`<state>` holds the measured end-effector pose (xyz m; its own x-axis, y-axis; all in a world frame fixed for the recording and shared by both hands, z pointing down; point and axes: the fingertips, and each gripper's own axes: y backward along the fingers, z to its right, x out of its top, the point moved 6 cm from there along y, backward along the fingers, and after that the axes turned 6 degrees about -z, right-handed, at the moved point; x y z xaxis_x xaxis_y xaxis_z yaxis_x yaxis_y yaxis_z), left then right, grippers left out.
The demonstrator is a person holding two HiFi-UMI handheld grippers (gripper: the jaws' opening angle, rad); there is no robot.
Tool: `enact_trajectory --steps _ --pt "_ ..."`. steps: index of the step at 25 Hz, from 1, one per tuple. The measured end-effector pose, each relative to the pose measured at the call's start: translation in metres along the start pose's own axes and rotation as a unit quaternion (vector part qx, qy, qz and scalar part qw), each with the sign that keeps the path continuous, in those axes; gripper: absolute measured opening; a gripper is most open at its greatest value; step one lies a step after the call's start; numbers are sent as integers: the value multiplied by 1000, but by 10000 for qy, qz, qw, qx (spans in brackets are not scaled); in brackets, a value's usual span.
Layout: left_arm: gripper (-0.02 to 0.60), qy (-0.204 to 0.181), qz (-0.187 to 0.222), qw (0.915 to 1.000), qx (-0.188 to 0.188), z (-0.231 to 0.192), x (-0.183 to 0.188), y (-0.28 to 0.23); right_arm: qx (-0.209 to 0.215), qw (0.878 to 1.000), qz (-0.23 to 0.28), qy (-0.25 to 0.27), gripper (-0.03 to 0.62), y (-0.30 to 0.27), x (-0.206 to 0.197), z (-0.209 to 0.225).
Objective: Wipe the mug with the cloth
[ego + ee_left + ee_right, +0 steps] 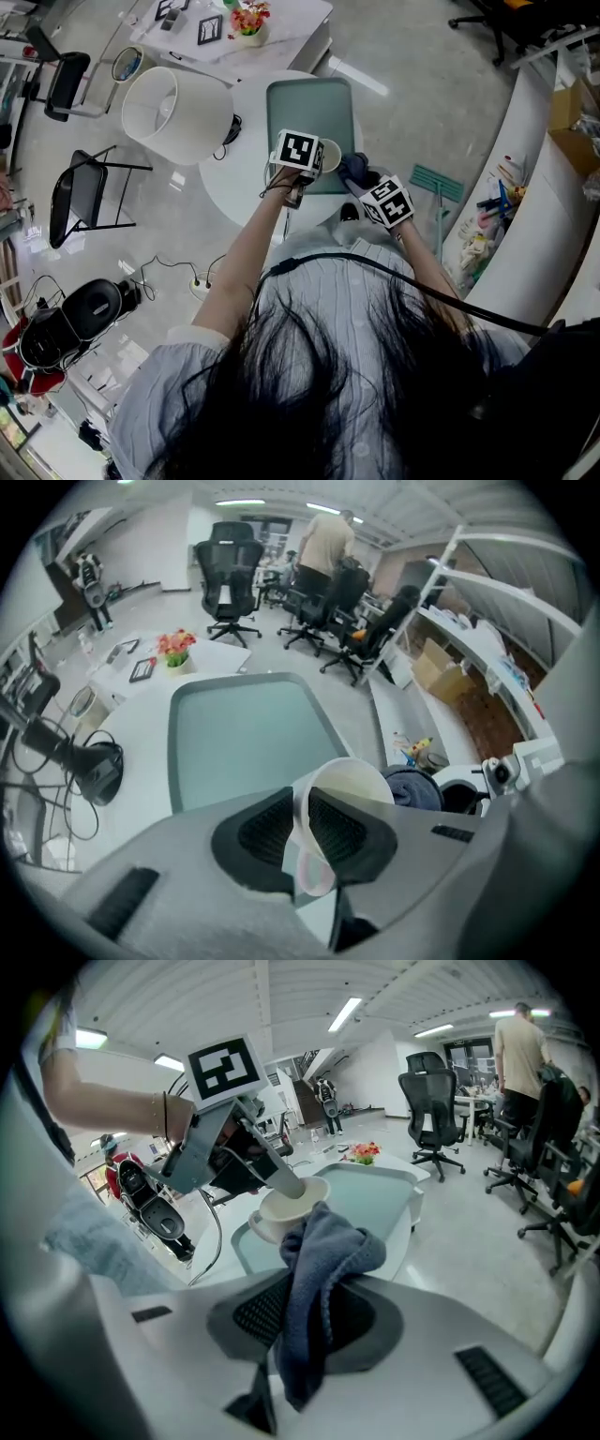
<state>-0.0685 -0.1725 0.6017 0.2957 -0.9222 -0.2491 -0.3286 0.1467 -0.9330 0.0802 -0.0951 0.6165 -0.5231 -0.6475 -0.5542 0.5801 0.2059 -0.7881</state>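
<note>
A cream mug [331, 154] hangs over the near edge of the green mat [309, 105] on the round white table. My left gripper [317, 161] is shut on it. In the left gripper view the jaws pinch the wall of the mug [352, 778] at its rim, one pad inside and one outside. My right gripper [367, 184] is shut on a blue-grey cloth [354, 169], which sits right beside the mug. In the right gripper view the cloth [323, 1252] bunches up between the pads, its top edge against the mug [289, 1206], with the left gripper [281, 1183] behind.
A white lampshade [176, 112] stands at the table's left, with a black headset [98, 766] next to it. A flower pot [248, 21] sits on a farther table. Office chairs [230, 578] and a standing person [328, 538] are beyond. A counter [544, 234] runs along the right.
</note>
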Motion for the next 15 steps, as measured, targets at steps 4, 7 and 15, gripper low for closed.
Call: enact_trajectory --steps 4,7,15 --pt "54 966 143 9952 -93 -5 -5 1 36 10000 -17 42 94 -4 2 -2" --pt "54 1539 257 9877 -127 -6 -10 3 61 10000 -15 77 94 -3 2 -4" --pt "55 2743 513 9598 -298 -11 -22 3 123 9998 -28 173 94 -7 6 -7"
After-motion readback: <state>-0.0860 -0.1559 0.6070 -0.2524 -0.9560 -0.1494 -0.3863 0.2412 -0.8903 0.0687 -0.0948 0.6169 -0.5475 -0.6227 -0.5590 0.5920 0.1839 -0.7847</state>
